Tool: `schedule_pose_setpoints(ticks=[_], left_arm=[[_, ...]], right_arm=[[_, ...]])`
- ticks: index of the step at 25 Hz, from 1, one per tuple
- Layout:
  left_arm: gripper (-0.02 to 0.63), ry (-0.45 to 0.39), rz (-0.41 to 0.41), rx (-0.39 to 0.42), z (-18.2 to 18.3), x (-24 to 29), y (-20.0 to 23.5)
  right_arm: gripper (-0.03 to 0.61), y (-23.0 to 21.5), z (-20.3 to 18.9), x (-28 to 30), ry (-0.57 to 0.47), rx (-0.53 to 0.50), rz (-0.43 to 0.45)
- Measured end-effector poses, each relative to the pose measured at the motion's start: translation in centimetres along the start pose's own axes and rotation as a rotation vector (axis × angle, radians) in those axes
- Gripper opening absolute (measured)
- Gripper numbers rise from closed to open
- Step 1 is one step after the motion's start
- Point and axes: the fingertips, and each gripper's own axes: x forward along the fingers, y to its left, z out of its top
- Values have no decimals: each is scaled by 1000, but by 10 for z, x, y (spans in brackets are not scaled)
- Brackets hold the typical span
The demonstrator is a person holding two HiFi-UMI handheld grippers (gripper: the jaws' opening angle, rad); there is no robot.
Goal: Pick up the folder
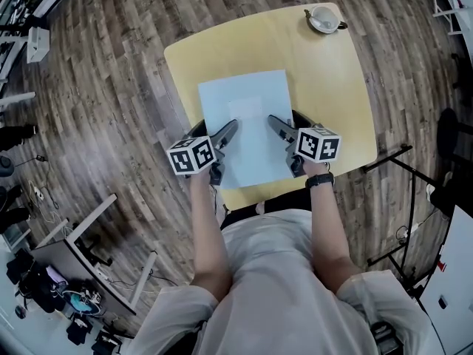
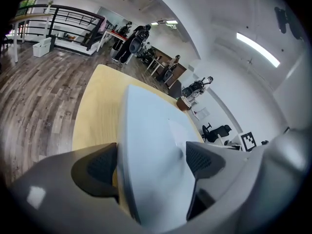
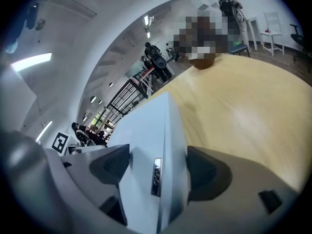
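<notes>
While a person leans over a pale yellow bench (image 1: 325, 72), a light blue folder (image 1: 247, 124) lies flat on its near half, one short edge close to the bench's near rim and a paler rectangle showing on the cover. The left gripper (image 2: 152, 164) is set at the folder's left side and the right gripper (image 3: 158, 168) at its right side, each pointing forward and downward. In the left gripper view the fingers (image 2: 102, 167) stand spread wide, released, with the folder's left edge running up between them. The left pad sits just beside that edge and the right pad is above the cover. In the right gripper view the fingers (image 3: 204, 172) are likewise spread and unclamped, with the folder's thick right edge between them. A small metal fitting (image 3: 156, 177) shows on that edge; whether the pads brush the folder cannot be told. In the head view the marker cubes of both grippers sit near the folder's near corners, and a dark watch (image 1: 319, 180) is on the right wrist. A white cup (image 1: 323, 19) stands at the bench's far corner, well apart from the folder. Wood-plank floor (image 1: 111, 87) surrounds the bench, and the gripper views show several people at desks in the far background.
</notes>
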Motion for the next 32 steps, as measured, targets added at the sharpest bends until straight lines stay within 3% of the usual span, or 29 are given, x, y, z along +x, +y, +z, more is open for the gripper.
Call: schedule_pose_setpoints(ticks=[13, 23, 32], left_arm=[[430, 34, 22, -8, -7, 10, 7], [429, 31, 62, -17, -9, 7, 4], [428, 19, 45, -14, -19, -7, -6]], right_arm=[[333, -6, -4, 7, 53, 38, 34], [331, -7, -6, 3, 69, 18, -48], [331, 3, -14, -14, 80, -28, -67]])
